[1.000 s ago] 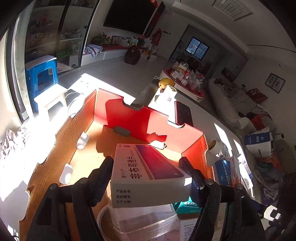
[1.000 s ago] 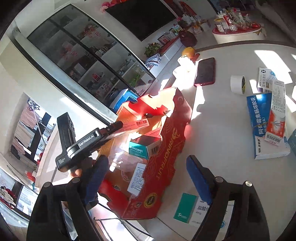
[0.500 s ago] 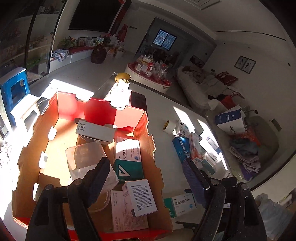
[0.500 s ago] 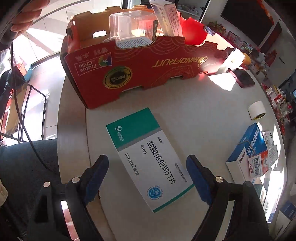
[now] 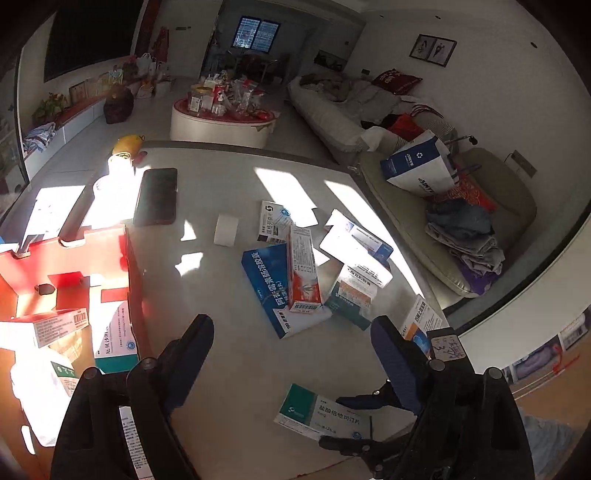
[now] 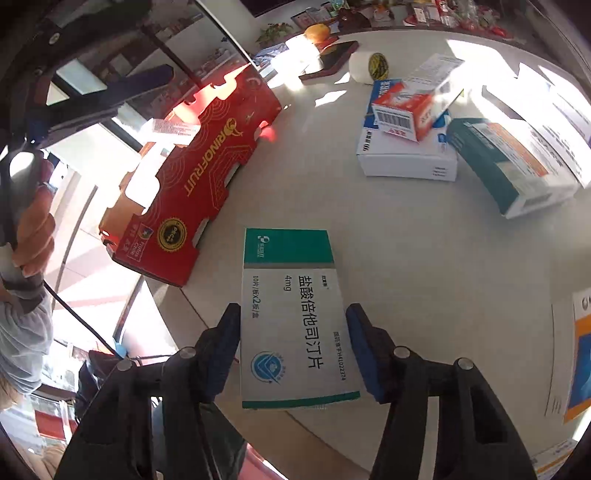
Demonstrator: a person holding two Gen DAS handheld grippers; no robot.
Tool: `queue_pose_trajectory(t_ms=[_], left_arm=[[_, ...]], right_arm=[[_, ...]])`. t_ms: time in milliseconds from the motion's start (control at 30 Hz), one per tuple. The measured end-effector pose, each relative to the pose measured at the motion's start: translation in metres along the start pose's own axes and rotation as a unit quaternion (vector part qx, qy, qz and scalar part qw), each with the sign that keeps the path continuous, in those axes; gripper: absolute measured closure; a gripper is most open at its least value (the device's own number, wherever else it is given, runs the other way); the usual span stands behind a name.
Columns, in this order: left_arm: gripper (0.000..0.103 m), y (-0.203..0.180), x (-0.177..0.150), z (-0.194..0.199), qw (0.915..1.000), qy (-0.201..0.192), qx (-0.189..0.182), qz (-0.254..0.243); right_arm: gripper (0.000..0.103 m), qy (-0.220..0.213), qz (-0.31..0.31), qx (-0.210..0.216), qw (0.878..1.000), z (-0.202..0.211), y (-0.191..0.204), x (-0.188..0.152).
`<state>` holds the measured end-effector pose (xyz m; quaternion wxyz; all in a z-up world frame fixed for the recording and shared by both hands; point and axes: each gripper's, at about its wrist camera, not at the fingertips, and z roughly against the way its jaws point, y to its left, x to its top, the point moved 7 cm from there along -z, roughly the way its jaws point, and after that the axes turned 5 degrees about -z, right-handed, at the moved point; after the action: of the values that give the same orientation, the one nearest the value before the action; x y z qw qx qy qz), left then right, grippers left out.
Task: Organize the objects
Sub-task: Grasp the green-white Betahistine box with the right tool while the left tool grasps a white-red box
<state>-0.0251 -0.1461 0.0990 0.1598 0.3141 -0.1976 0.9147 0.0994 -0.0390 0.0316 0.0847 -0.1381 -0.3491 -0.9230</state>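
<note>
Your right gripper (image 6: pixel 293 332) is closing on the green-and-white medicine box (image 6: pixel 291 314) lying on the counter (image 6: pixel 406 240), its long axis running straight ahead between the pads. The red cardboard box (image 6: pixel 199 173) is sitting up and to its left. Your left gripper (image 5: pixel 291 354) is opening wider, holding nothing.

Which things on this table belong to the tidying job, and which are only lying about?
Belong to the job:
- red carton
- green-and-white medicine box, between the closing pads of the right hand-held gripper
- pile of medicine boxes
- left hand-held gripper, opening, nothing between its pads

Lying about:
- phone
- tape roll
- orange fruit
</note>
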Motion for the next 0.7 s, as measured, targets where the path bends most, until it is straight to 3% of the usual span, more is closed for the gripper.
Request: queue_pose_trajectory(t_ms=[100, 233, 300, 433, 467, 500, 533, 567, 700], left_arm=[[0.013, -0.023, 0.017, -0.058, 0.9979, 0.033, 0.033, -0.045], [0.016, -0.035, 0.022, -0.134, 0.9866, 0.088, 0.100, -0.095], [0.025, -0.032, 0.018, -0.157, 0.9858, 0.108, 0.099, -0.082], [0.025, -0.026, 0.017, -0.183, 0.9865, 0.129, 0.092, -0.043], [0.029, -0.026, 0.018, -0.185, 0.9865, 0.131, 0.092, -0.036], [0.044, -0.026, 0.019, -0.188, 0.9853, 0.134, 0.099, -0.038], [0.051, -0.026, 0.020, -0.190, 0.9827, 0.136, 0.116, -0.048], [0.065, -0.026, 0.020, -0.189, 0.9803, 0.134, 0.131, -0.063], [0.067, -0.034, 0.017, -0.184, 0.9831, 0.117, 0.117, -0.079]], right_arm=[[0.047, -0.038, -0.077, 0.050, 0.995, 0.032, -0.023, -0.014], [0.047, -0.078, -0.138, 0.106, 0.982, 0.057, -0.039, -0.022], [0.047, -0.096, -0.164, 0.136, 0.972, 0.065, -0.047, -0.022], [0.047, -0.111, -0.189, 0.168, 0.961, 0.068, -0.059, -0.022], [0.047, -0.114, -0.195, 0.173, 0.959, 0.068, -0.061, -0.021], [0.047, -0.115, -0.202, 0.181, 0.956, 0.067, -0.063, -0.020], [0.047, -0.118, -0.210, 0.192, 0.952, 0.067, -0.065, -0.020], [0.047, -0.120, -0.217, 0.206, 0.947, 0.068, -0.067, -0.019], [0.047, -0.124, -0.244, 0.245, 0.930, 0.069, -0.069, -0.017]])
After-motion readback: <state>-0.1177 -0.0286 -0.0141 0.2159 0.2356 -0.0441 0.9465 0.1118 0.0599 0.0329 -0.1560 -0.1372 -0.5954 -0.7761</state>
